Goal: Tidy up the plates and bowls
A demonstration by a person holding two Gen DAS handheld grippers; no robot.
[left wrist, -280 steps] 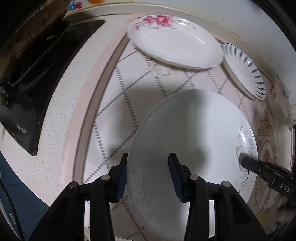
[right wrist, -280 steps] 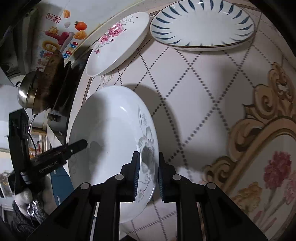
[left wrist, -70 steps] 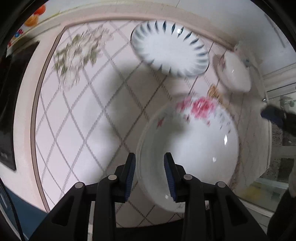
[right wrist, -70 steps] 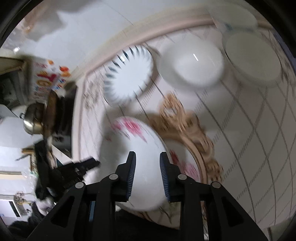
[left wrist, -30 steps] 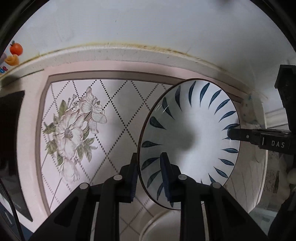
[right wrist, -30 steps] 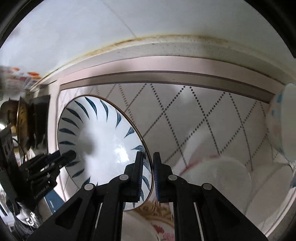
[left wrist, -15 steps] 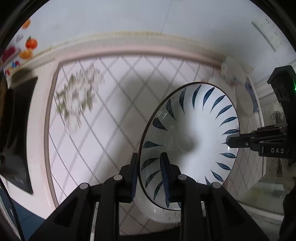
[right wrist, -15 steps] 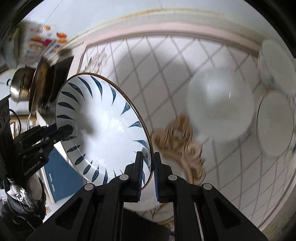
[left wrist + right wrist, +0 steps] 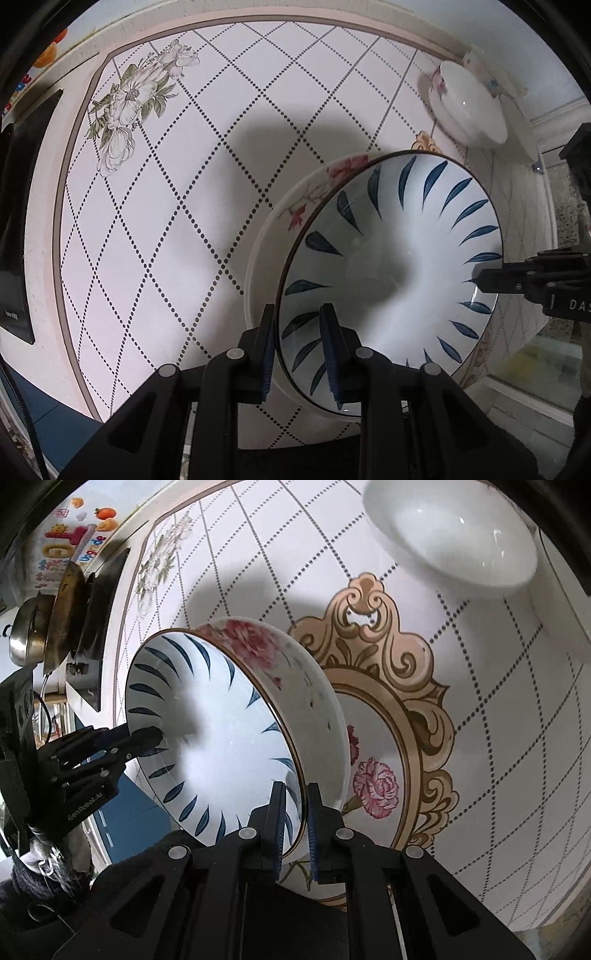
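A blue-leaf patterned plate (image 9: 391, 280) is held between both grippers, just above a pink-flower plate (image 9: 314, 195) that lies on the counter. My left gripper (image 9: 297, 354) is shut on the blue-leaf plate's near rim. My right gripper (image 9: 295, 816) is shut on the opposite rim of the blue-leaf plate (image 9: 207, 738). The pink-flower plate (image 9: 314, 701) shows beneath it in the right wrist view. The right gripper's fingers (image 9: 491, 282) show at the plate's far rim in the left wrist view.
A white bowl (image 9: 467, 107) stands at the back right; it also shows in the right wrist view (image 9: 450, 531). A black cooktop (image 9: 14, 221) lies at the left, with pans (image 9: 55, 620) on it. The patterned counter mat (image 9: 166, 206) covers the counter.
Both grippers have carried the blue-leaf plate from the back of the counter toward the front and lowered it over the pink-flower plate. Both stay shut on its rim.
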